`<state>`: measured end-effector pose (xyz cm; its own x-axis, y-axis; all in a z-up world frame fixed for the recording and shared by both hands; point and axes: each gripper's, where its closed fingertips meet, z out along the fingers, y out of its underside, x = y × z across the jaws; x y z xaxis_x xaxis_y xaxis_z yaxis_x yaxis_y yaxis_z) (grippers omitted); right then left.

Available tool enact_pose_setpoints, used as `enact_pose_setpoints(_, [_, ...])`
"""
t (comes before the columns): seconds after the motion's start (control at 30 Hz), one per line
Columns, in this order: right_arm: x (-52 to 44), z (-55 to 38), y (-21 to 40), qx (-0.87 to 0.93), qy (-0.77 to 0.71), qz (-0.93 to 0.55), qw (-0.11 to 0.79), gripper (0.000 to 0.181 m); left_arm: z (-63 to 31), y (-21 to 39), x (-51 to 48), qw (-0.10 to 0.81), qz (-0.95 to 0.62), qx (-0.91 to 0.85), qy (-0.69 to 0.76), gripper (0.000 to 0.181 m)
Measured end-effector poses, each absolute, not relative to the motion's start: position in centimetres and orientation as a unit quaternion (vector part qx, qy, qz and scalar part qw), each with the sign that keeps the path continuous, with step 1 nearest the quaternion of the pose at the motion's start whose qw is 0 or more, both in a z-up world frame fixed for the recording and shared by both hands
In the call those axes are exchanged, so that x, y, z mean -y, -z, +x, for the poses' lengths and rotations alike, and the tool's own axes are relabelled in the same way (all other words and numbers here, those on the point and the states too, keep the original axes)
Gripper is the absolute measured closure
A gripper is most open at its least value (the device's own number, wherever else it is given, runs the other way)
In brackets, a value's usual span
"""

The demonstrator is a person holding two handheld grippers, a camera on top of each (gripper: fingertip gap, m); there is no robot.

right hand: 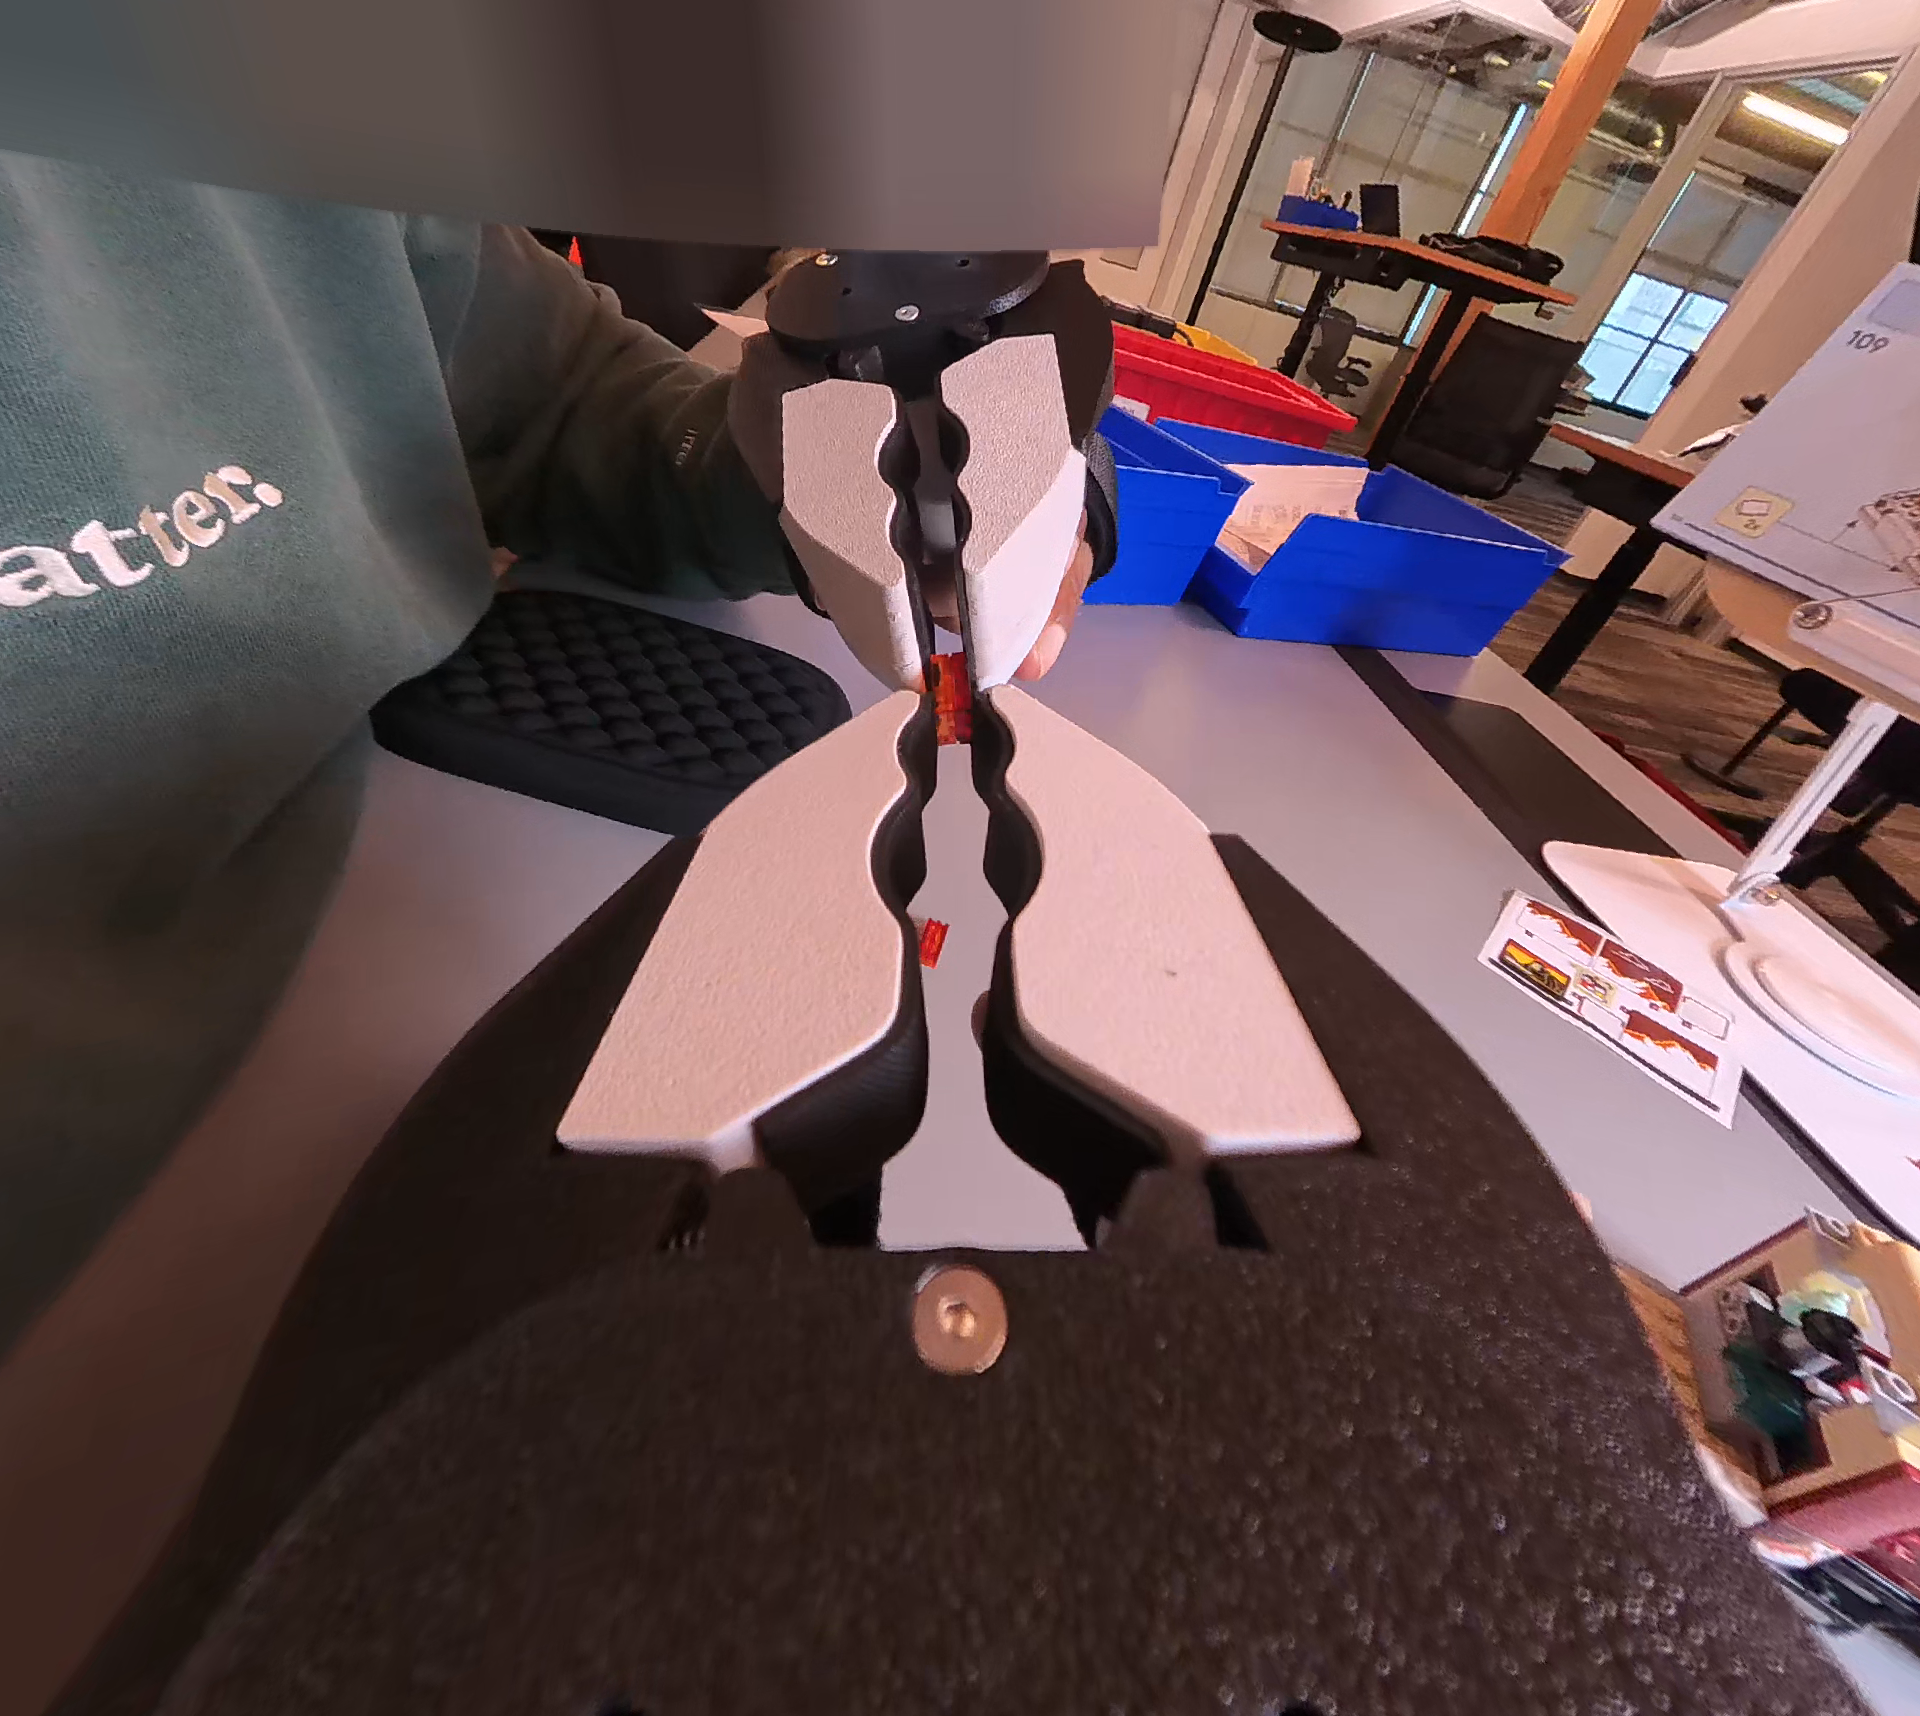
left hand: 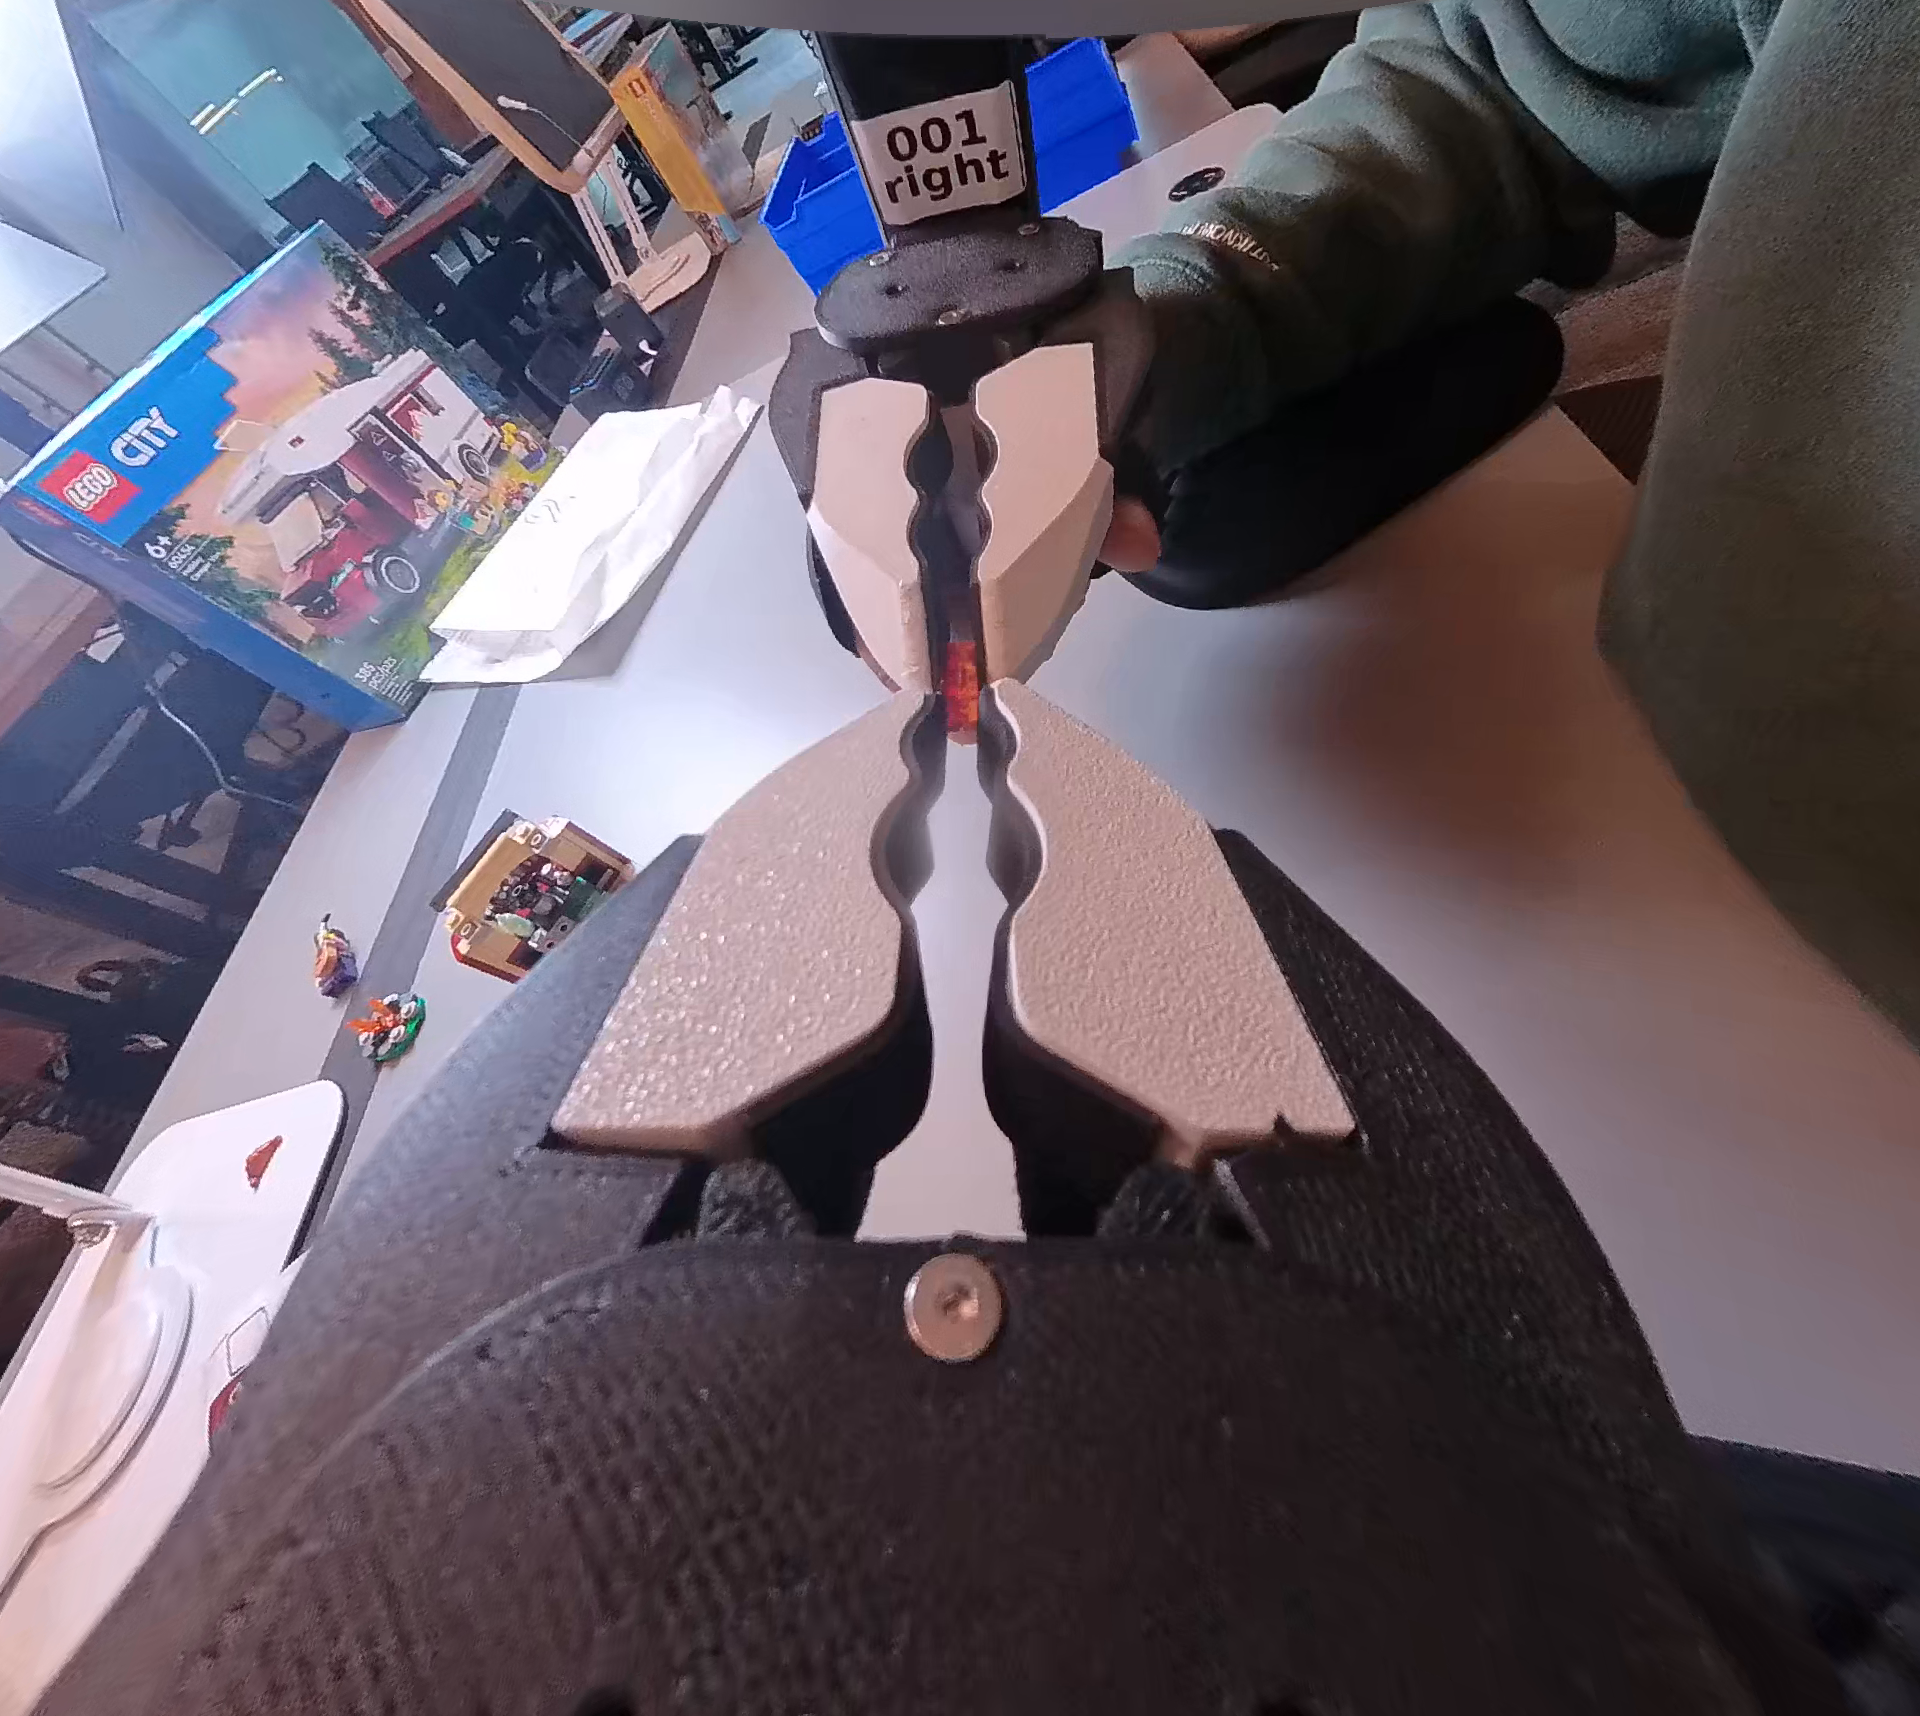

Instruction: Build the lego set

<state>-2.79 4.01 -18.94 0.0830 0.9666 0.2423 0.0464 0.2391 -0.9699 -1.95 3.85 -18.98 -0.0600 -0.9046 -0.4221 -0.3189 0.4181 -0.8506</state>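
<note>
- The left claw (left hand: 954, 710) and the right claw (right hand: 951, 708) face each other tip to tip above a pale grey counter (left hand: 1299, 939).
- A small translucent orange Lego piece (left hand: 958, 690) is pinched where the tips meet. Each claw is nearly closed, with only a narrow gap between its white fingers (left hand: 790, 939), and both grip the piece from opposite ends.
- In the right wrist view the same orange piece (right hand: 951, 710) appears stacked of small studded parts.
- A second small orange-red piece (right hand: 933, 937) lies on the counter below, seen through the gap of the right claw.
- A person in a green sweatshirt (right hand: 187, 627) holds both tools; a gloved hand (left hand: 1174, 419) is wrapped around the right tool's handle.
- A black cushioned pad (right hand: 623, 700) rests on the counter near the person.
- To the left in the left wrist view: the blue Lego box (left hand: 260, 482), a white paper bag (left hand: 613, 513) beside it, a partly built tan and brown model (left hand: 530, 897), and two small builds (left hand: 364, 991) near the counter edge.
- To the right in the right wrist view: a sticker sheet (right hand: 1610, 1001) lying flat, a white stand (right hand: 1704, 897) holding the instruction booklet (right hand: 1808, 440), and blue bins (right hand: 1371, 565) farther back with a red bin (right hand: 1226, 388) behind them.
</note>
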Motion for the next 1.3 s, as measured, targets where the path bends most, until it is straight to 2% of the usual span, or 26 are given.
enact_pose_setpoints(0.2, [-5.3,-2.7,19.1,0.546,-0.341,-0.479,0.597,0.175,-1.9,19.0,-5.0,0.471,-0.495,-0.610,0.401,0.171])
enact_pose_setpoints(0.23, [-5.6,-2.6,19.2,0.552,-0.316,-0.477,0.607,0.175,-2.0,19.1,-5.1,0.451,-0.509,-0.593,0.432,0.162])
enact_pose_setpoints(0.4, [-5.9,-2.6,19.9,0.587,-0.218,-0.453,0.634,0.175,-2.0,18.8,-5.5,0.340,-0.554,-0.496,0.576,0.163])
enact_pose_setpoints(0.63, [-5.7,-2.7,20.0,0.615,-0.126,-0.412,0.660,0.174,-1.6,20.2,-4.9,0.304,-0.564,-0.508,0.576,0.170])
enact_pose_setpoints(0.8, [-6.2,-2.6,20.2,0.613,-0.113,-0.421,0.659,0.172,-1.5,20.3,-5.3,0.371,-0.550,-0.545,0.512,0.172])
enact_pose_setpoints(0.87, [-6.4,-2.5,20.4,0.603,-0.156,-0.453,0.637,0.160,-1.7,20.7,-5.6,0.421,-0.530,-0.582,0.451,0.173])
enact_pose_setpoints(0.93, [-6.4,-2.4,20.5,0.588,-0.222,-0.487,0.607,0.155,-1.8,20.9,-5.7,0.456,-0.506,-0.608,0.408,0.173])
enact_pose_setpoints(1.07, [-6.4,-2.2,20.8,0.565,-0.304,-0.525,0.560,0.162,-1.6,21.3,-5.7,0.487,-0.482,-0.633,0.361,0.173])
enact_pose_setpoints(1.3, [-5.7,-2.6,21.8,0.570,-0.340,-0.541,0.517,0.173,-1.5,22.2,-5.5,0.502,-0.461,-0.658,0.322,0.173])
